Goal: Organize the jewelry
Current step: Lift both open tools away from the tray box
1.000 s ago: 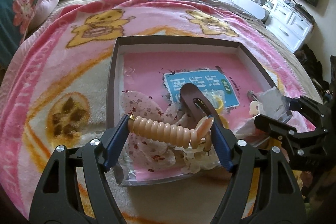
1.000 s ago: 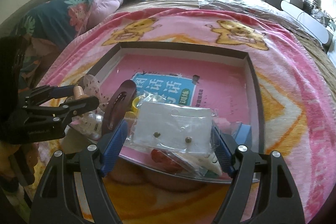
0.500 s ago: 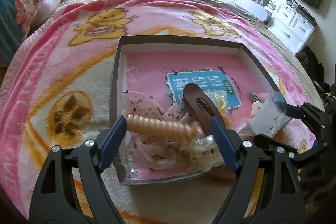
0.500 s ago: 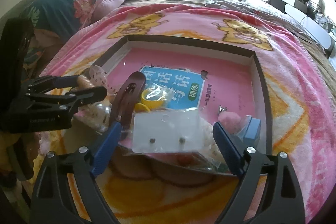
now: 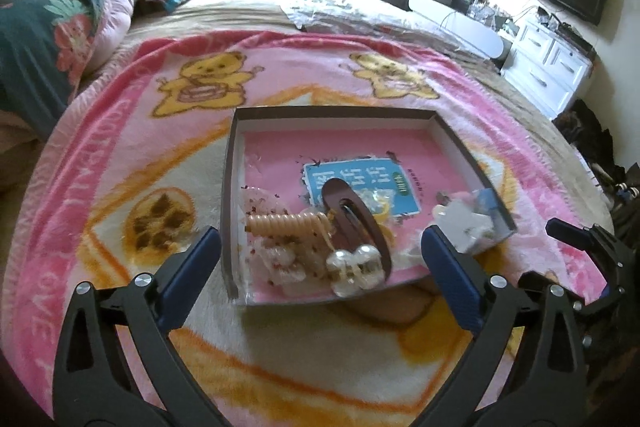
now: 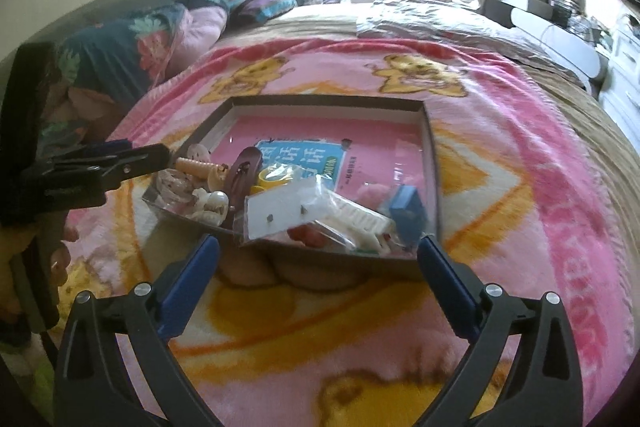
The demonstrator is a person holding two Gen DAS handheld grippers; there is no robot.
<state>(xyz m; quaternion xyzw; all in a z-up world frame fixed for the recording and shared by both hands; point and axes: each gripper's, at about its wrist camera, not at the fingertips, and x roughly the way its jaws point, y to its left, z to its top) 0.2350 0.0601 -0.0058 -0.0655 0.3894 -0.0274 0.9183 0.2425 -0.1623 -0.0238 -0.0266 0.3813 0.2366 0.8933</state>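
Under the earring card (image 6: 288,213), packets blur indistinctly.

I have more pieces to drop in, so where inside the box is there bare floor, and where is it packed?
The box is bare across its far half, between the back wall and the blue booklet, and along the right wall in the right wrist view. The near edge is crowded: spiral hair tie, brown hair clip, pearl clip, earring card.

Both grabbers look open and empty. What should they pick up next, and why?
Probably the left gripper should dip back into the box for the pearl clip. Its jaws are open and empty, and that clip lies on top, nearest, between its fingers.
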